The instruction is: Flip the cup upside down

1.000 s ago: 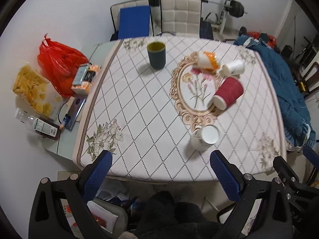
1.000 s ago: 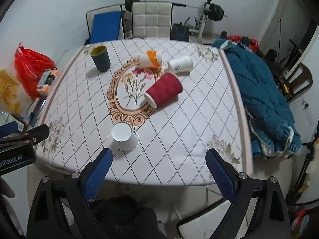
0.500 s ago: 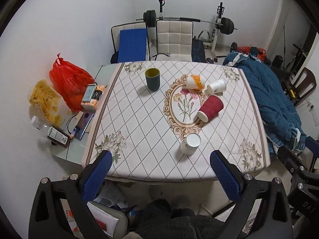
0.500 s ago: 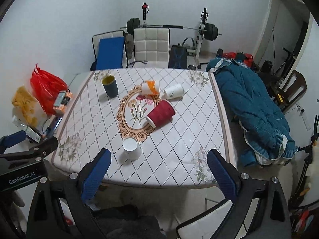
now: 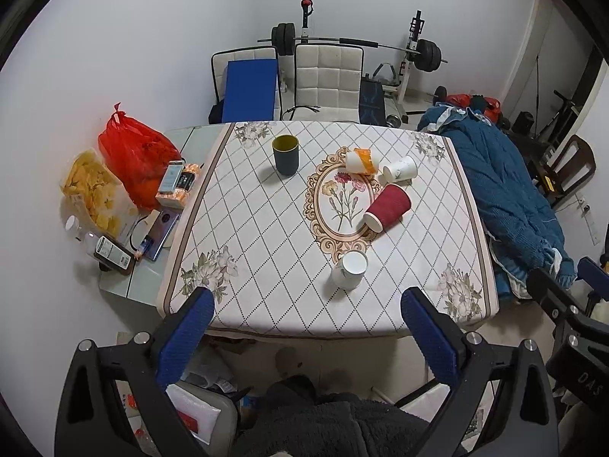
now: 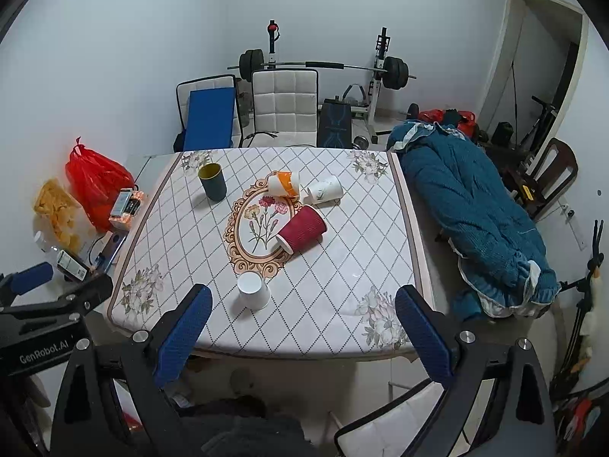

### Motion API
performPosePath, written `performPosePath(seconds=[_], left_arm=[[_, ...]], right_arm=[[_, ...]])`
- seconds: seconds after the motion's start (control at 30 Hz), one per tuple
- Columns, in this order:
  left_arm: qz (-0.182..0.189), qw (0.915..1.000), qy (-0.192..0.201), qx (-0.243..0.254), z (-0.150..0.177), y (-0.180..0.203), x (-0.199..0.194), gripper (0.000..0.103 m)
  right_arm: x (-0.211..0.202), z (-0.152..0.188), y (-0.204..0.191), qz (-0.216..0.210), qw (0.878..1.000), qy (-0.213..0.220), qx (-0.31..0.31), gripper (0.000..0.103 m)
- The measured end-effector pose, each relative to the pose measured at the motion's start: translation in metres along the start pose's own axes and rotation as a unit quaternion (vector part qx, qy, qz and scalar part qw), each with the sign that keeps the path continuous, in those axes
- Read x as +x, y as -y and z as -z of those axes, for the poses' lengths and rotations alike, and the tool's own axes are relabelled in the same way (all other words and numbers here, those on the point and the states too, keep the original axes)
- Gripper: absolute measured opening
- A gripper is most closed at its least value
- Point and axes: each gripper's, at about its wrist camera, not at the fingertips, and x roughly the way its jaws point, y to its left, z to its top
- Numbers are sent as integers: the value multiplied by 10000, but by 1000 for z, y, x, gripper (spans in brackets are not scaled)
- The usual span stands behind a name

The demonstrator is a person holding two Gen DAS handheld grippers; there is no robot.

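Several cups sit on a table with a diamond-pattern cloth (image 5: 266,251). A dark cup with a yellow inside (image 5: 285,154) (image 6: 212,182) stands upright at the far left. A white cup (image 5: 349,269) (image 6: 253,290) stands near the front edge. A red ribbed cup (image 5: 388,207) (image 6: 301,229), an orange-and-white cup (image 5: 361,160) (image 6: 284,183) and a white cup (image 5: 399,168) (image 6: 325,189) lie on their sides. My left gripper (image 5: 306,327) and right gripper (image 6: 302,323) are open and empty, held back from the table's front edge, above the floor.
A side shelf at the left holds a red bag (image 5: 133,152), a snack bag (image 5: 95,190), bottles and a phone. A blue blanket (image 5: 506,194) lies right of the table. Chairs (image 5: 327,76) and a barbell rack stand behind it.
Both grippers have pulled back and up from the table, so the whole table and more of the room show. The cups have not moved.
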Motion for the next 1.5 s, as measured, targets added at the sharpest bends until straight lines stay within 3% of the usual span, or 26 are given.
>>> performPosePath(seconds=[1.5], left_arm=[[-148,9999,58,15,9,-11,-19,101]], right_arm=[[3,3,-8,-114,9999,-81,-51,99]])
